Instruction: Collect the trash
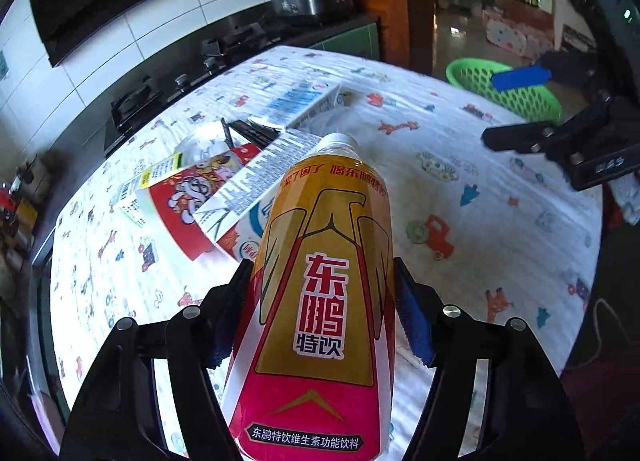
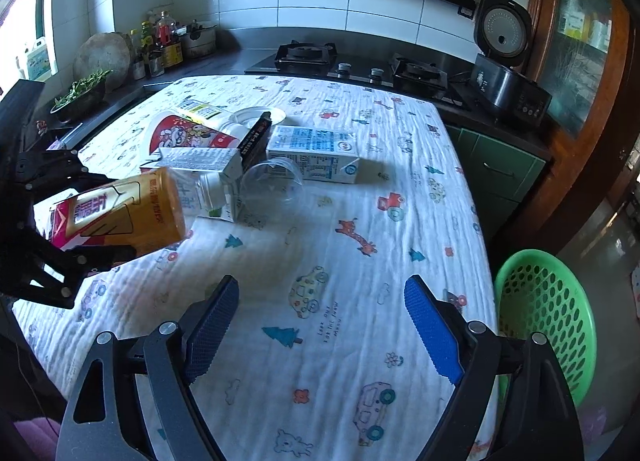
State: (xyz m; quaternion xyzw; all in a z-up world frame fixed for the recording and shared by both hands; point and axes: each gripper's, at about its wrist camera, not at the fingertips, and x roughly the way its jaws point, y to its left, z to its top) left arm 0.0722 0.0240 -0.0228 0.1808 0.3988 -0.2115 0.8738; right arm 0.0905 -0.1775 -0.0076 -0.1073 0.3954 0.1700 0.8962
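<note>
left claw: left gripper [image 1: 320,309] pinching the yellow-red drink bottle [image 1: 320,281] by its body, pads pressed on both sides; bottle lifted off the cloth, white cap pointing away from the claw.
progress: judged early; one piece of trash in hand, nothing seen dropped yet. Basket inside only partly visible, cannot tell if it holds anything.
left on table: pile just ahead of and left of the held bottle: red paper cup [image 2: 180,133] on its side, milk carton [image 2: 312,155] lying flat, second carton [image 2: 200,161] next to it, clear plastic cup [image 2: 272,189] tipped over, dark wrapper [image 2: 256,137], white lid [image 2: 256,115]. All of it left to collect.
right claw: right gripper [image 2: 320,325] spread wide, nothing between the blue pads, hovering over bare cloth near the table edge; pile ahead of it, well apart.
target bin: green basket [image 2: 548,309] on the floor, just right of the right claw, beyond the table edge.
next: judged that the bottle has to go across to the basket on the right.
surface: table [image 2: 360,245] covered with a white wrinkled cloth printed with cartoon cars, trees and giraffes.
room: kitchen; gas stove [image 2: 360,65] and dark counter behind the table, white tiled wall, rice cooker [image 2: 504,73] with its lid up far right, condiment bottles far left.
</note>
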